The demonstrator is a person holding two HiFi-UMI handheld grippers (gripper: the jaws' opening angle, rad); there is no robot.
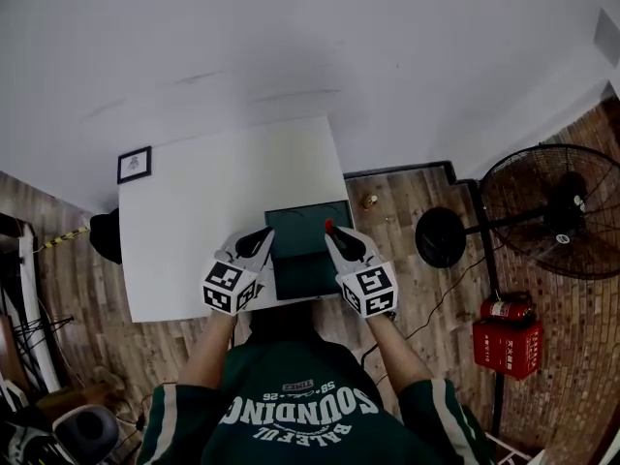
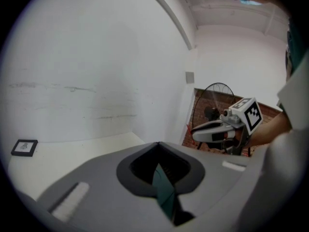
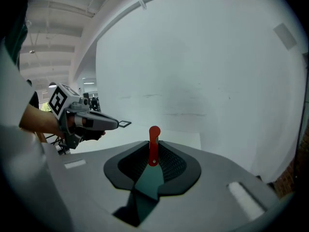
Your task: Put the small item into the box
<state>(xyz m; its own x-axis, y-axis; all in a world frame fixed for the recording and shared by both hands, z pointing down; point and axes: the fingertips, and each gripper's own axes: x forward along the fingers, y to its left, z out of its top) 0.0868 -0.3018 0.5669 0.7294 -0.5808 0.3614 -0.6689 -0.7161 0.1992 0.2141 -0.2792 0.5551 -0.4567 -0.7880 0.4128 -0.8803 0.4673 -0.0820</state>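
Note:
A dark green box (image 1: 308, 260) lies on the white table (image 1: 194, 221) near its front edge. Both grippers hover over the box's far corners. My right gripper (image 1: 332, 231) is shut on a small red item (image 1: 328, 226); in the right gripper view the red item (image 3: 153, 144) stands upright between the jaws, with the green box (image 3: 147, 185) showing below. My left gripper (image 1: 263, 233) is at the box's far left corner. Its jaws are shut with nothing seen between them, only a green sliver of the box (image 2: 164, 190) in the slit.
A small black picture frame (image 1: 134, 164) lies at the table's far left corner. On the wooden floor to the right stand a black fan (image 1: 552, 211), a round black base (image 1: 441, 237) and red fire extinguishers (image 1: 509, 332). A white wall rises behind the table.

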